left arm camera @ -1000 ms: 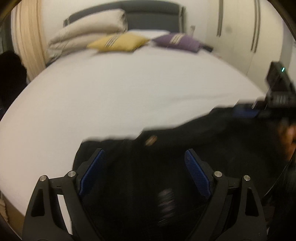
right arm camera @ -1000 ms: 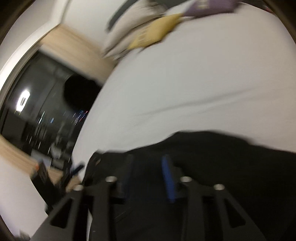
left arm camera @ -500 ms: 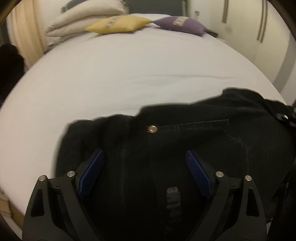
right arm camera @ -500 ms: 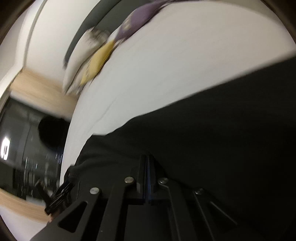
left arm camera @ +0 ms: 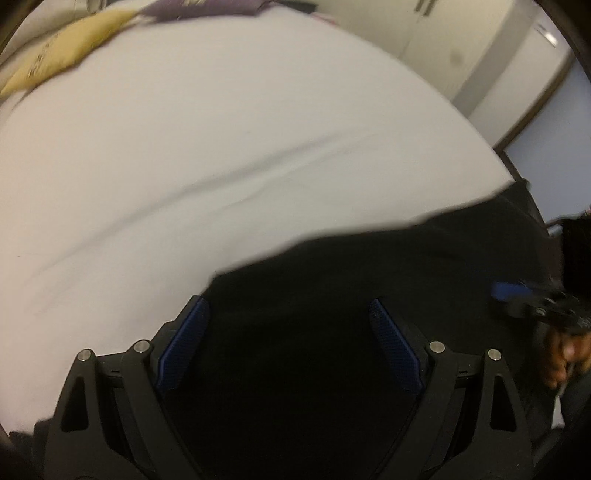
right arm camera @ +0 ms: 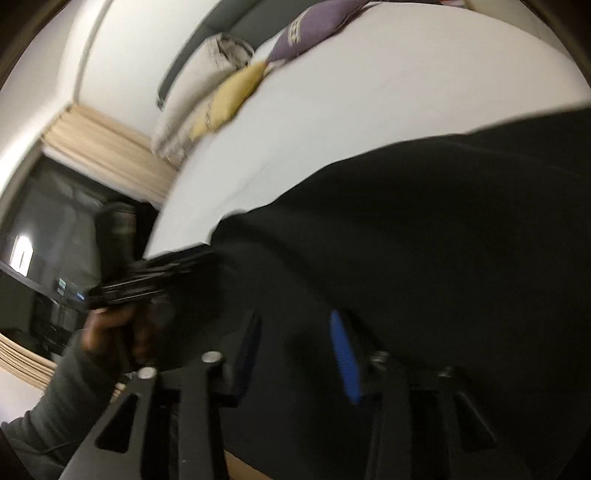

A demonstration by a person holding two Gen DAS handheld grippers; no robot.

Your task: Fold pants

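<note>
Black left tool [left arm camera: 288,334] with blue ribbed pads, silver screws; grey sleeve [right arm camera: 70,398].

A home bedroom: white-sheeted bed [left arm camera: 221,129], pillows [right arm camera: 225,99], wardrobe doors [left arm camera: 461,48].

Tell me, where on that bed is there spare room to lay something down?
The white sheet is bare between the black pants at the near edge and the yellow pillow and purple pillow by the headboard. The near edge is crowded by pants and both claws.

Dim warm indoor light; both views motion-blurred, fisheye-bent at edges; black pants [left arm camera: 369,295] lose all detail.
</note>
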